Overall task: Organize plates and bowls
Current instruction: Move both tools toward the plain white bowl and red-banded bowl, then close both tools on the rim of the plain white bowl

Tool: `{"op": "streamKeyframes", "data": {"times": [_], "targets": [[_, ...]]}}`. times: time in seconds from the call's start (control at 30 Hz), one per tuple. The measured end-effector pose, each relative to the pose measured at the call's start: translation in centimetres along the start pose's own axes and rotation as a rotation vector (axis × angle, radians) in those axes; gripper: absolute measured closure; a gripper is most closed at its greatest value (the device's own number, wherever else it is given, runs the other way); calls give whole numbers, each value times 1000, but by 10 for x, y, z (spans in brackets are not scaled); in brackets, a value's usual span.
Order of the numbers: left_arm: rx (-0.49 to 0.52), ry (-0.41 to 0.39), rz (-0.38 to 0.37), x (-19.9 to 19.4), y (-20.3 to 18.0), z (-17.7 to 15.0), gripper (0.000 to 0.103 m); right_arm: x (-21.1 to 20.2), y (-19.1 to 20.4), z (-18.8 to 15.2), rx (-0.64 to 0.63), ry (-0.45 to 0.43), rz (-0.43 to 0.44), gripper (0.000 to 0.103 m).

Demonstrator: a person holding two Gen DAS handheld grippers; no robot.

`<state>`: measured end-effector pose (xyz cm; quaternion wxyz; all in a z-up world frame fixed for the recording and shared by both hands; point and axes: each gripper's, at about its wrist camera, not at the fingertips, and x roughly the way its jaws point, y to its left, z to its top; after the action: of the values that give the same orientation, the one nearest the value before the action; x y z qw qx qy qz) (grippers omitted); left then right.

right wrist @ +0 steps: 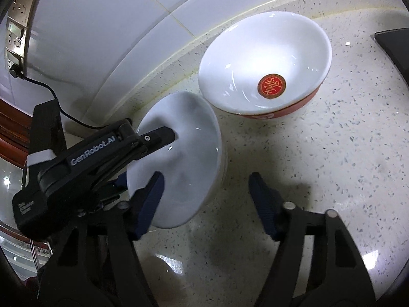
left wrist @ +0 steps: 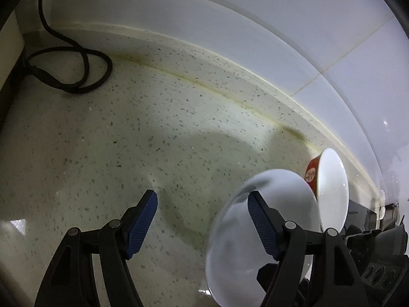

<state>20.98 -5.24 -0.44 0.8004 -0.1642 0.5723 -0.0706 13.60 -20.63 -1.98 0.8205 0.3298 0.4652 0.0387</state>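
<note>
Two bowls in play: left gripper (left wrist: 202, 220) jaws spread w/ the white bowl (right wrist: 179, 176) rim at its right jaw, unpinched, right gripper (right wrist: 204, 199) jaws spread & empty, red-rimmed bowl (right wrist: 265, 69) ahead on desk (right wrist: 332, 166); likely nesting step, next needs a firm rim pinch.

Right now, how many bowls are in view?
2. A plain white bowl sits tilted, the left gripper reaching into it, one finger inside. A red-sided bowl stands on the counter just behind it, near the wall. More may sit outside the views.
</note>
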Motion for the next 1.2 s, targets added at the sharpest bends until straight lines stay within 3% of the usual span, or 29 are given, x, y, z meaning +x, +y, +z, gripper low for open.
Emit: {"op": "streamKeyframes", "data": {"times": [0.07,0.13,0.2,0.43,0.73,1.0,1.2], "targets": [[52,-6,0,1,-4,-1,40,4,-4,-1,8,14,4,57],[115,9,-18,1,-12,-6,66,4,-6,-4,10,14,35,65],[157,-3,-17,-5,-18,-14,76,2,-2,-6,-17,6,28,68],[189,4,-21,-23,-17,-46,76,-12,-10,-32,-24,43,30,70],[202,51,-52,-44,-11,-117,76,-47,-30,-81,-85,82,26,71],[220,76,-15,-46,-6,-135,75,-63,-46,-102,-65,112,12,68],[334,48,-2,-58,-16,-155,75,-69,-39,-113,-139,86,6,72]]}}
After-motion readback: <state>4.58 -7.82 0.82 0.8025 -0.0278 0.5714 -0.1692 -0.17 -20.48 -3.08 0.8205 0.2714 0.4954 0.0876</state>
